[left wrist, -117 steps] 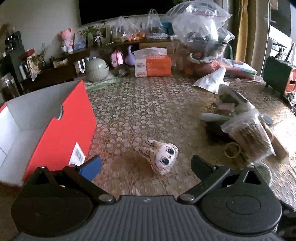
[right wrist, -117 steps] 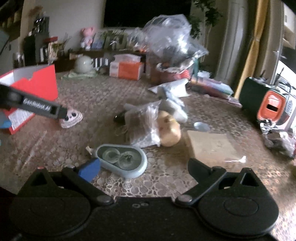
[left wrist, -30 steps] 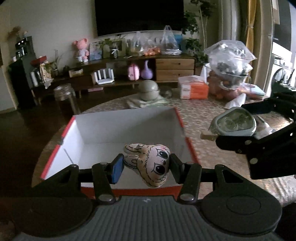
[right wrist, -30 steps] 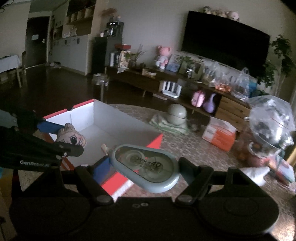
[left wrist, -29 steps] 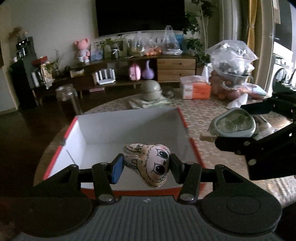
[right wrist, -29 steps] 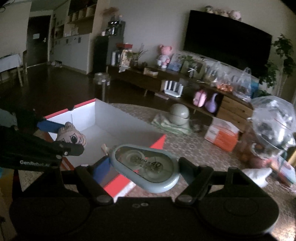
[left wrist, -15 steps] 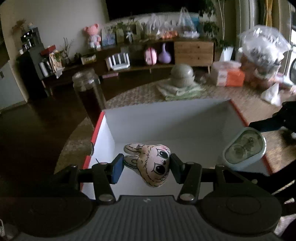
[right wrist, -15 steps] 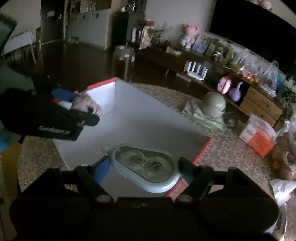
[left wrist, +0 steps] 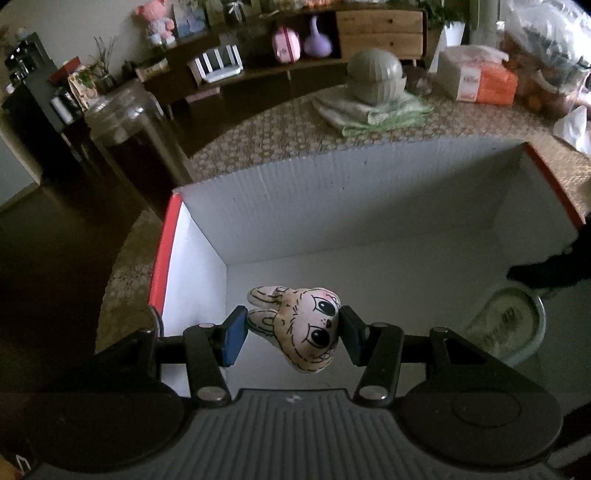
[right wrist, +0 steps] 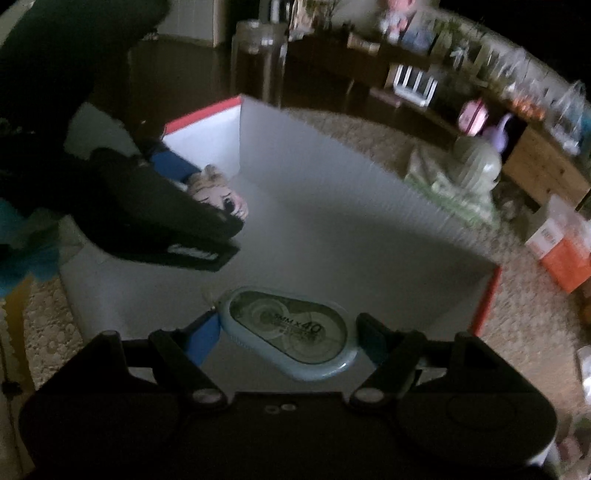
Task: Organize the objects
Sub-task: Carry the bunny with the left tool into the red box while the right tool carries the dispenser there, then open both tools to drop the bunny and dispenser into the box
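Indoors, patterned table (left wrist: 280, 136), sideboard (left wrist: 376, 22) behind

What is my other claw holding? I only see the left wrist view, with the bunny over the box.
Observer: The right claw is shut on a blue-green tape roller.
Child: Any writing on it?
Observer: Yes, its label ends in "40".
Child: Is it over the box too?
Observer: Yes, above the white floor of the box, near the red-edged right wall.
Child: Can you see my bunny?
Observer: Yes, the bunny shows in the left claw, near the box's far left corner.
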The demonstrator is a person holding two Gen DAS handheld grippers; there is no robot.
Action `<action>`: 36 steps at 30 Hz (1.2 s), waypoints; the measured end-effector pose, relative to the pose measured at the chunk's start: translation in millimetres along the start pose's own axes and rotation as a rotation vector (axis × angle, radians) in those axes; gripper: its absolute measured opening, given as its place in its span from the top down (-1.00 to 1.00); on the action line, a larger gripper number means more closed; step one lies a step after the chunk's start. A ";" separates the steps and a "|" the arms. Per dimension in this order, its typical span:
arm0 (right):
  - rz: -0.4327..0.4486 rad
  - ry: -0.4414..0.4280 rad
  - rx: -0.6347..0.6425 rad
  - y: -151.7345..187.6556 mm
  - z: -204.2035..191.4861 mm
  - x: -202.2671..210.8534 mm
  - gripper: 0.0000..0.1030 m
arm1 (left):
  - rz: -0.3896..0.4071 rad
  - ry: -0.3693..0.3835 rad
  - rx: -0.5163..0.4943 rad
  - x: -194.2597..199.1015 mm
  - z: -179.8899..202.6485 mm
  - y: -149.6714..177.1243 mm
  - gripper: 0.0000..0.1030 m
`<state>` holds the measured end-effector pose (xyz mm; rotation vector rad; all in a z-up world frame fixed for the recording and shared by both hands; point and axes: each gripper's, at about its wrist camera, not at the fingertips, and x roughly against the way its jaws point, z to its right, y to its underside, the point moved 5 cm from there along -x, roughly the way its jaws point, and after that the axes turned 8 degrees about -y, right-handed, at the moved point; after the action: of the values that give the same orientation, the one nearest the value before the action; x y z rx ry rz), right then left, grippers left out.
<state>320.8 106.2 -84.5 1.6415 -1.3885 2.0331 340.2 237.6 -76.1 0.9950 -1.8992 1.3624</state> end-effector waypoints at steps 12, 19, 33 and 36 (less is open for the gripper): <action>-0.122 -0.007 -0.029 -1.6 4.0 -18.7 -0.55 | -0.200 0.108 -0.002 -34.5 7.9 5.3 -0.04; -0.147 -0.022 -0.020 1.2 2.1 -21.5 -0.56 | -0.257 0.106 -0.075 -35.6 17.4 14.0 -0.08; -0.102 -0.016 -0.048 -2.2 7.2 -2.9 -0.72 | -0.183 0.090 -0.021 -6.9 10.2 11.7 -0.39; -0.073 -0.026 -0.049 1.0 6.8 11.8 -0.73 | -0.119 0.083 0.000 13.3 6.2 8.0 -0.39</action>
<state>320.3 96.0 -75.5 1.6783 -1.3550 1.9301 326.0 230.2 -71.3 1.0190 -1.7504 1.3148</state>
